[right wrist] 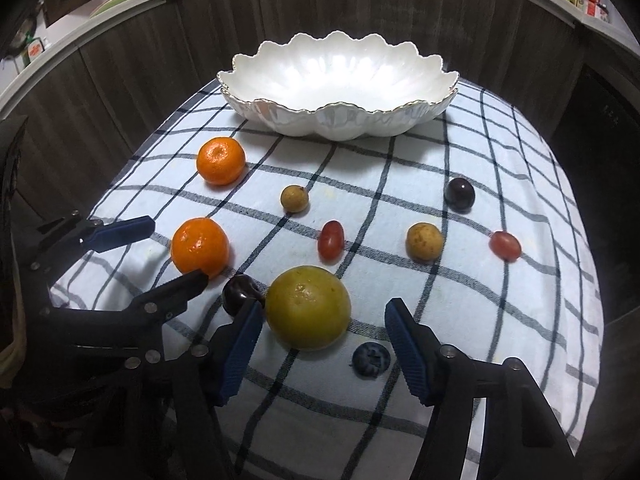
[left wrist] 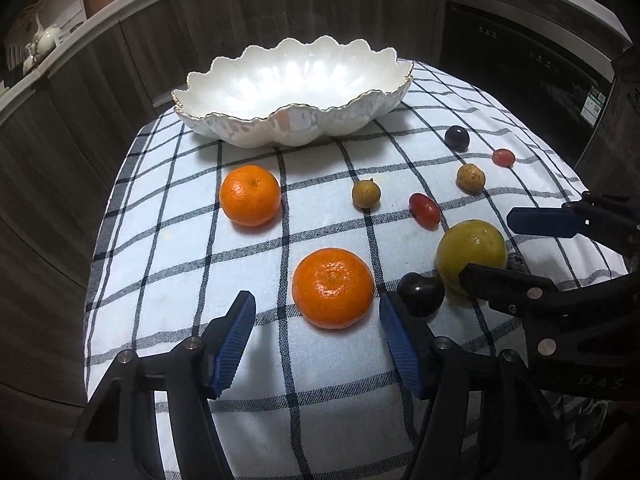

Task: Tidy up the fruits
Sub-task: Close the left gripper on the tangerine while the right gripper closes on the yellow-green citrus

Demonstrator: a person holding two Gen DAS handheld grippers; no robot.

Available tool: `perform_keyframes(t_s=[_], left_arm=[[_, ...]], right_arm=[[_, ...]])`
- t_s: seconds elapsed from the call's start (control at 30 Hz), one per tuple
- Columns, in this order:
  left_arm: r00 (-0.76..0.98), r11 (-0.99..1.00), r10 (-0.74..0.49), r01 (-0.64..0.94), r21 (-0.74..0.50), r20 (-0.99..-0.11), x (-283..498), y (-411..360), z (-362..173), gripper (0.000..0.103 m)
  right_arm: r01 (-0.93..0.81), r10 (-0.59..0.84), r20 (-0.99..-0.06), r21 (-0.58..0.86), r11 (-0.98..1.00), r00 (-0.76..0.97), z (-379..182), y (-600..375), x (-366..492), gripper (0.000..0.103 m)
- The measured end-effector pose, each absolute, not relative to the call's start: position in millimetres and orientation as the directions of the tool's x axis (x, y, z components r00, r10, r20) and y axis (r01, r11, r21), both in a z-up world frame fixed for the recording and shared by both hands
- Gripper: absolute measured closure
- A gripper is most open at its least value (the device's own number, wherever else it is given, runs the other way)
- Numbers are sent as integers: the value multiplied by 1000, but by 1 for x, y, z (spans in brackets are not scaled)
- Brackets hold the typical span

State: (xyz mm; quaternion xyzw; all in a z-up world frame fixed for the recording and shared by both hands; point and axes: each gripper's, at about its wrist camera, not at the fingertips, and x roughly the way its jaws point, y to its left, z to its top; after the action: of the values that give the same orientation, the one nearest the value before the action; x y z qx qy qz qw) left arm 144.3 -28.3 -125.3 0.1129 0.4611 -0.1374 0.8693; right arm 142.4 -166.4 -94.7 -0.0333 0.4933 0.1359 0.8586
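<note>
A near orange (left wrist: 333, 287) (right wrist: 199, 246) lies between the fingers of my left gripper (left wrist: 316, 300) (right wrist: 180, 250), which stands open, its pads not pressing. A large yellow-green fruit (right wrist: 308, 306) (left wrist: 471, 252) sits between the fingers of my right gripper (right wrist: 325, 306) (left wrist: 486, 244), also open, with a gap on the right side. An empty white scalloped bowl (left wrist: 280, 128) (right wrist: 340, 120) stands at the back. A second orange (left wrist: 250, 195) lies in front of it. A dark cherry (left wrist: 421, 294) (right wrist: 240, 294) rests between the two grippers.
On the checked cloth (left wrist: 180, 260) lie two small brown fruits (right wrist: 294, 199) (right wrist: 424, 241), two red grapes (right wrist: 331, 240) (right wrist: 505, 245), a dark plum (right wrist: 460, 195) and a blueberry (right wrist: 371, 359). Dark wooden cabinets (right wrist: 120, 92) ring the small table, whose edges drop off.
</note>
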Motion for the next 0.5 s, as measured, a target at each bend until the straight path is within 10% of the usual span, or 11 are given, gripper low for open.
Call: perform_keyframes(t_s=[0.5], left_arm=[[496, 942, -167, 335, 11, -852, 154, -27, -138, 54]], right_arm=[[-272, 272, -859, 162, 948, 434, -108, -166, 152, 47]])
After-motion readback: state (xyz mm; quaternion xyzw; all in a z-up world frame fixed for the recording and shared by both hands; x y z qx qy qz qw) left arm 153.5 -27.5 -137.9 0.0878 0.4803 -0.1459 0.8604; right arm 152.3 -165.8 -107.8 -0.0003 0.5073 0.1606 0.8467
